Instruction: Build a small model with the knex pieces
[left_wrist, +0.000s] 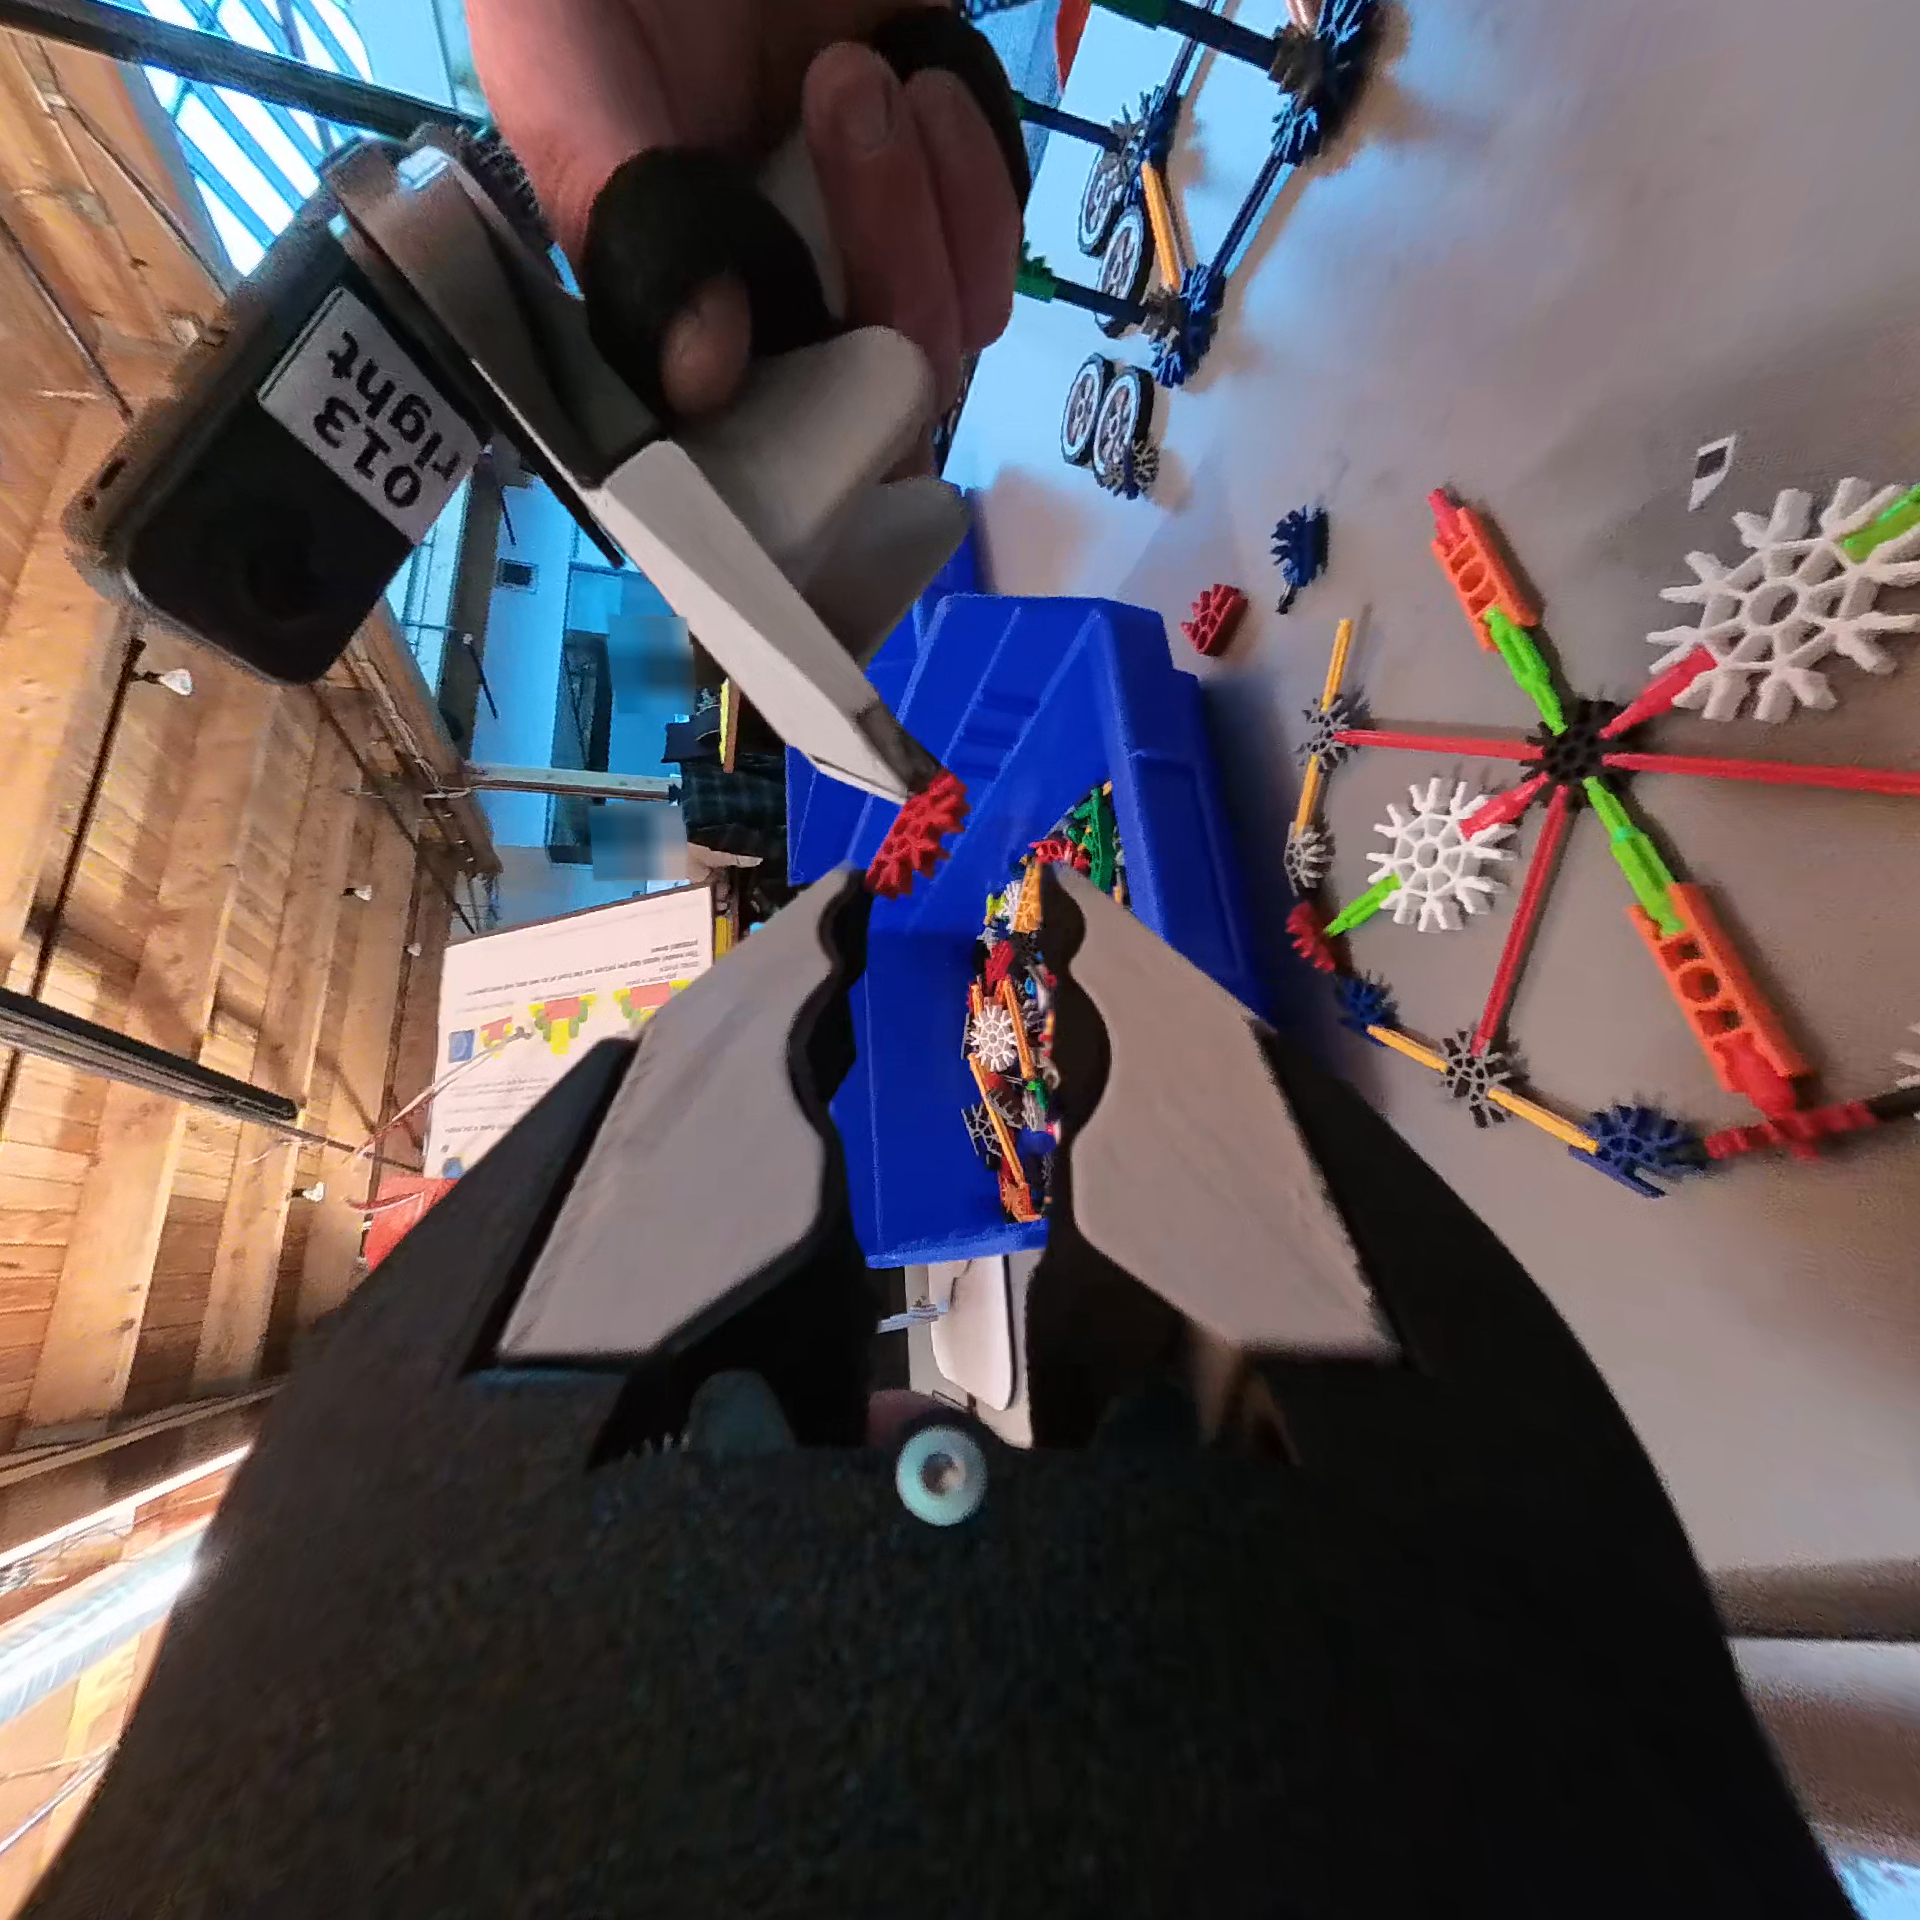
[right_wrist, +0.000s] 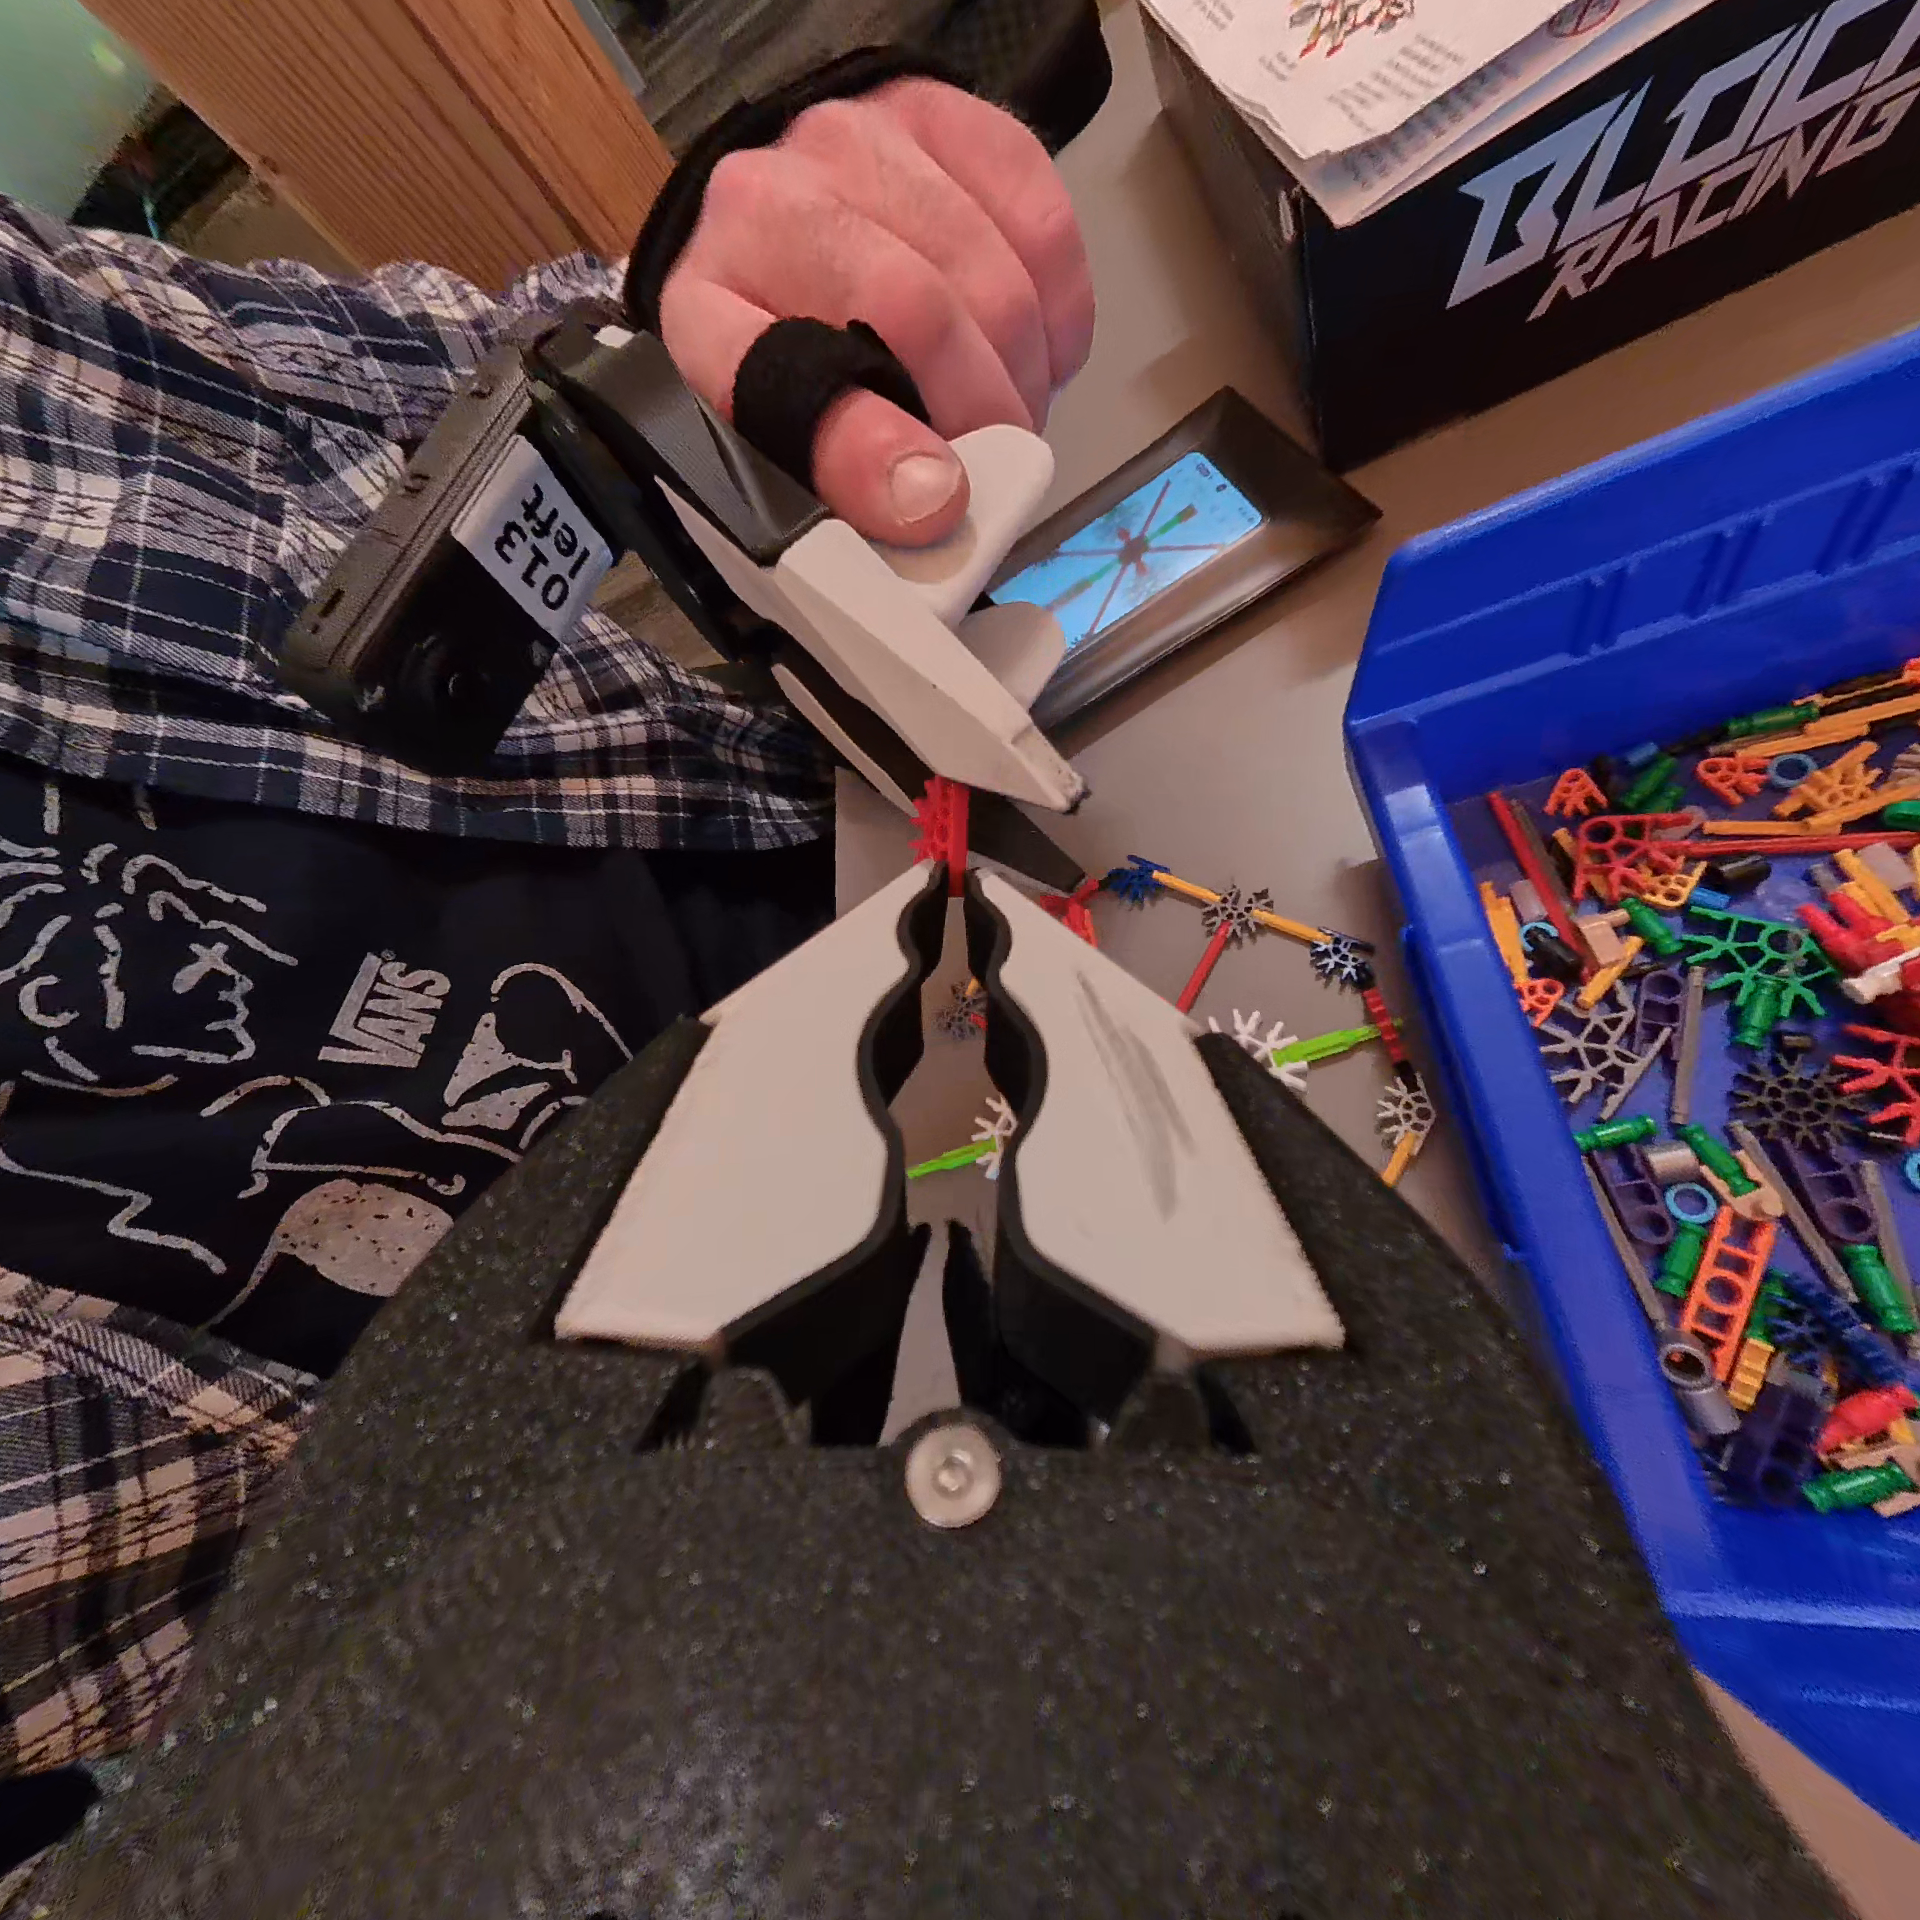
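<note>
My right gripper (right_wrist: 951, 883) pinching red connector (right_wrist: 940, 826), holding it in air beside blue bin (right_wrist: 1455, 665). My left gripper (left_wrist: 951, 883) spreading wide, empty, tips just beside connector. Rod-and-connector wheel (left_wrist: 1569, 753) lying on bench (left_wrist: 1558, 312) beyond bin.

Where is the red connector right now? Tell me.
Centre of the right wrist view: the red connector is pinched by the right gripper, beside the open left gripper, left of the blue bin.
</note>
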